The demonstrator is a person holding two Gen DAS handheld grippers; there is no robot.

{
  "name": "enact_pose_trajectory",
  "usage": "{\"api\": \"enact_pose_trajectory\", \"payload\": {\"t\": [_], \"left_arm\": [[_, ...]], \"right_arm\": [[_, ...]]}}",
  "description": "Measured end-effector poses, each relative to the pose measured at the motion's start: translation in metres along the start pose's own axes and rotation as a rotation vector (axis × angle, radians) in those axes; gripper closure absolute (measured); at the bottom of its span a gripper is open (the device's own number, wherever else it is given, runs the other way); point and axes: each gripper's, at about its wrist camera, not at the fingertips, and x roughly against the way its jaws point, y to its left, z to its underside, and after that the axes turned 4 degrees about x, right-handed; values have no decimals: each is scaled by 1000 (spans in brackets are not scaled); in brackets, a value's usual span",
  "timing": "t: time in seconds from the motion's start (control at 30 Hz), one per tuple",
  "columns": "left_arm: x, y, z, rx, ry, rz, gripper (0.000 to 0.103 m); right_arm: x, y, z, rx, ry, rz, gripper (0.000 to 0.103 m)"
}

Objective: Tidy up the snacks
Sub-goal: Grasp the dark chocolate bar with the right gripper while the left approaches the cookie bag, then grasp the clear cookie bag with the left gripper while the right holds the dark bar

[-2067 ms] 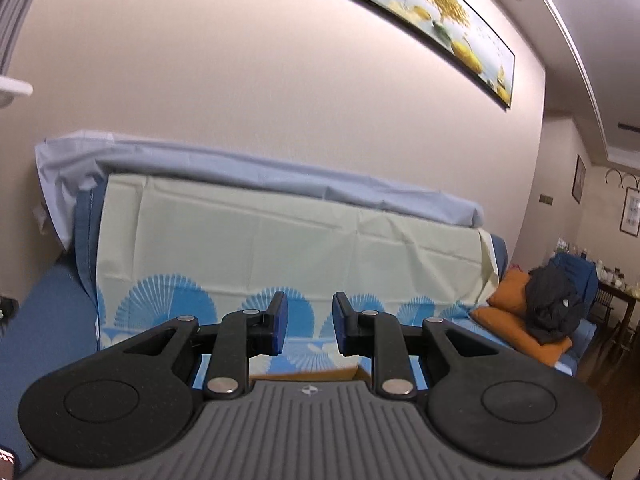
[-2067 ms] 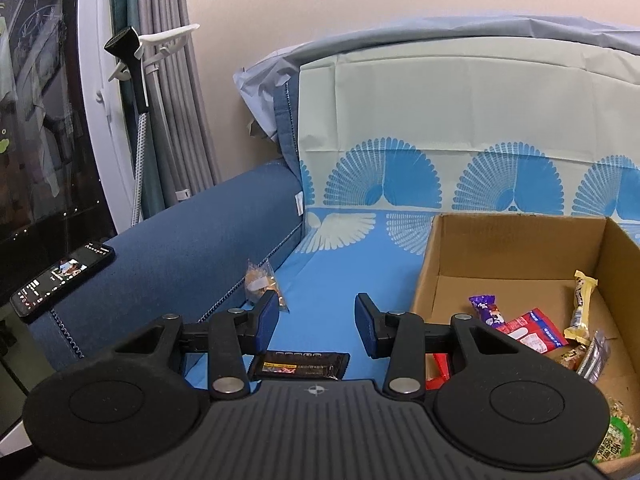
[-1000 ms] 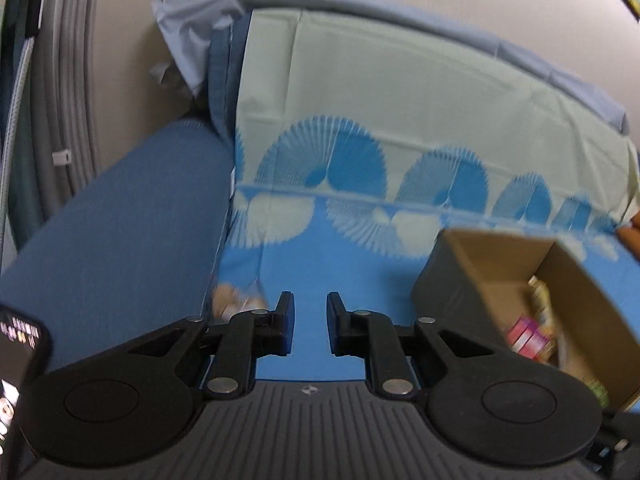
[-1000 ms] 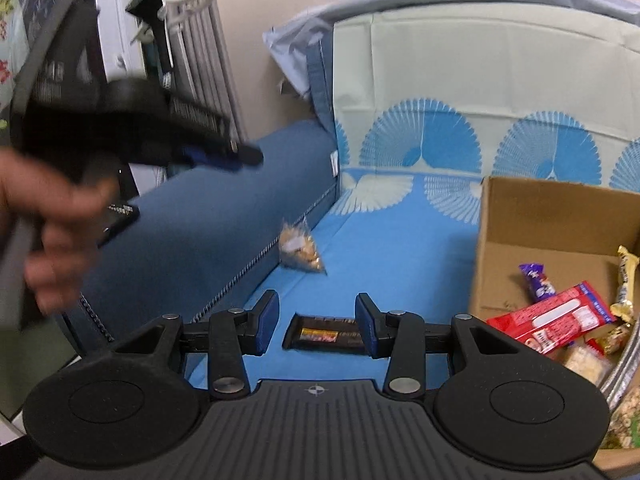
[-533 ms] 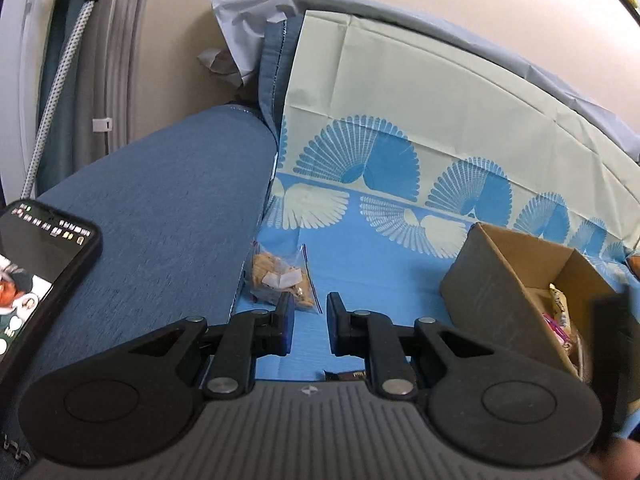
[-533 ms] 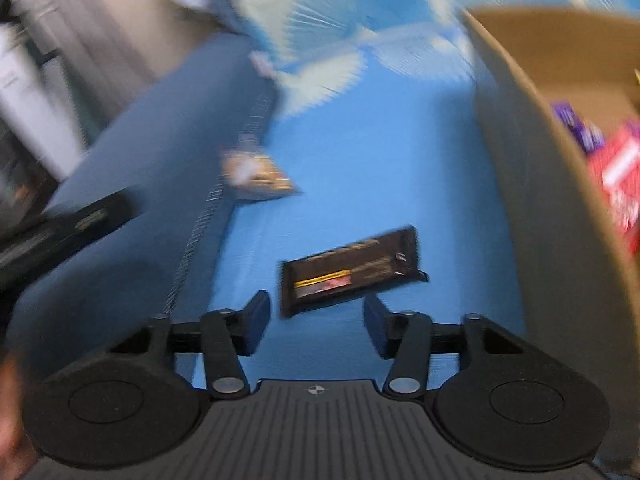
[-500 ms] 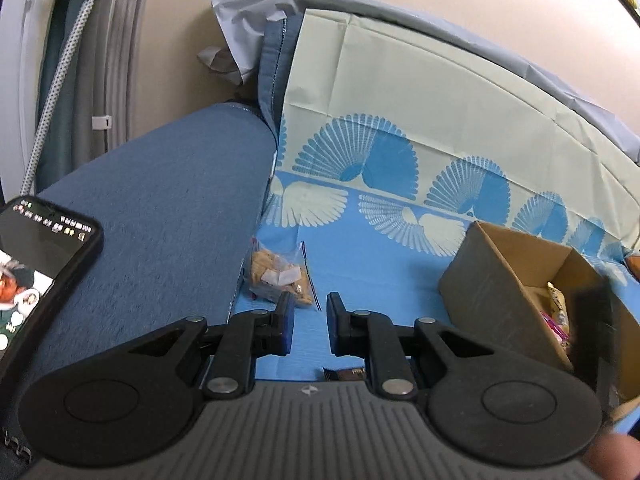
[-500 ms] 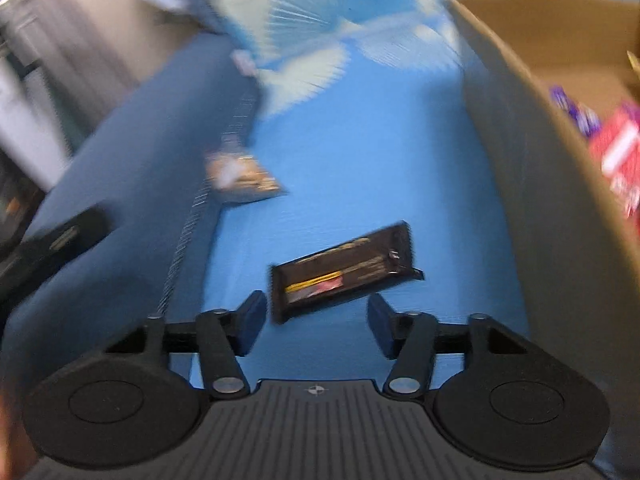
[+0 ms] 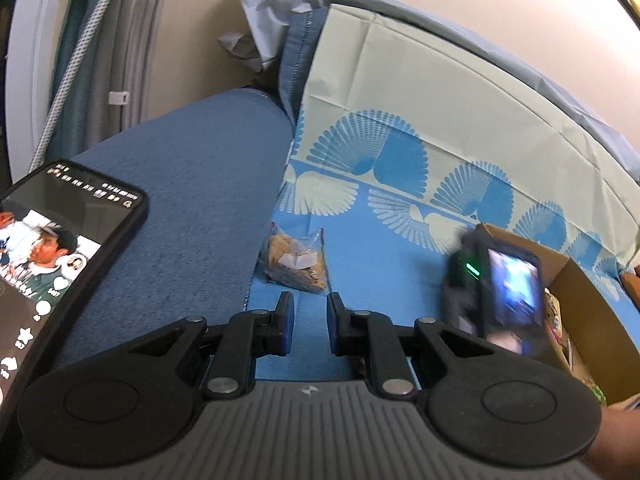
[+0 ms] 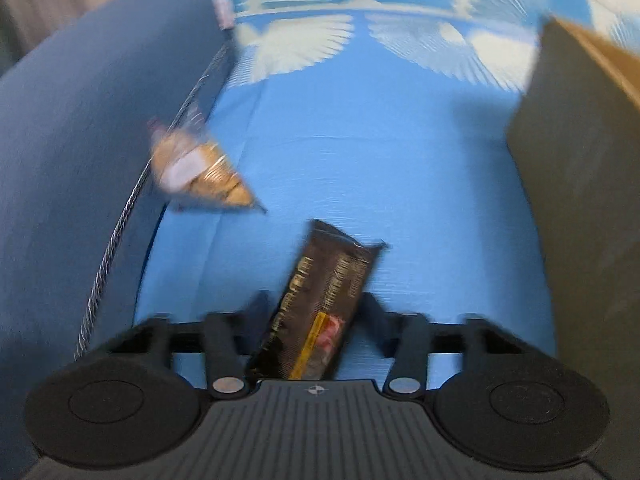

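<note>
A dark snack bar [image 10: 324,300] lies on the blue sheet between the fingers of my right gripper [image 10: 316,308]. Its jaws are closing on the bar from both sides, and through the blur a thin gap seems to remain at each pad. A clear bag of brown snacks [image 10: 196,172] lies ahead to the left by the sofa arm. The same bag [image 9: 296,260] sits just beyond my left gripper [image 9: 310,308], which is shut and holds nothing. The cardboard box [image 9: 576,304] with snacks inside stands to the right.
A lit phone [image 9: 60,248] rests on the blue sofa arm [image 9: 192,184] at the left. The blurred body of the right-hand tool [image 9: 508,292] stands before the box, with a hand [image 9: 616,436] at the lower right. The box wall [image 10: 580,160] rises close on the right.
My right gripper has dropped and rolled over the dark bar, which now lies between its fingers instead of ahead of them. The right-hand tool has come into the left view.
</note>
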Motion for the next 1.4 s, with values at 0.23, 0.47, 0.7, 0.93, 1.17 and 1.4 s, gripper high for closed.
{"api": "enact_pose_trajectory", "payload": {"t": [0.23,0.47,0.7,0.93,1.17,1.4], "left_arm": [[-4,-1,-1,26,21,-12,84],[-21,-8,7,35,80,-46,84],[-36,-21,7,13,100,-87,84],[-66,-19,-16,94,110,-149,80],[-122,-21,-43,211,190,-164,42],[-195,-35,-55,292,268,-278,18]], "right_arm": [[42,-29,30,101,19,-57,63],[93,-40,62,197,-34,-151,63],[75,-51,81,144,-129,-142,62],[67,-51,78,140,-80,-160,55],[57,-45,79,160,13,-150,53],[57,-46,79,159,35,-167,61]]}}
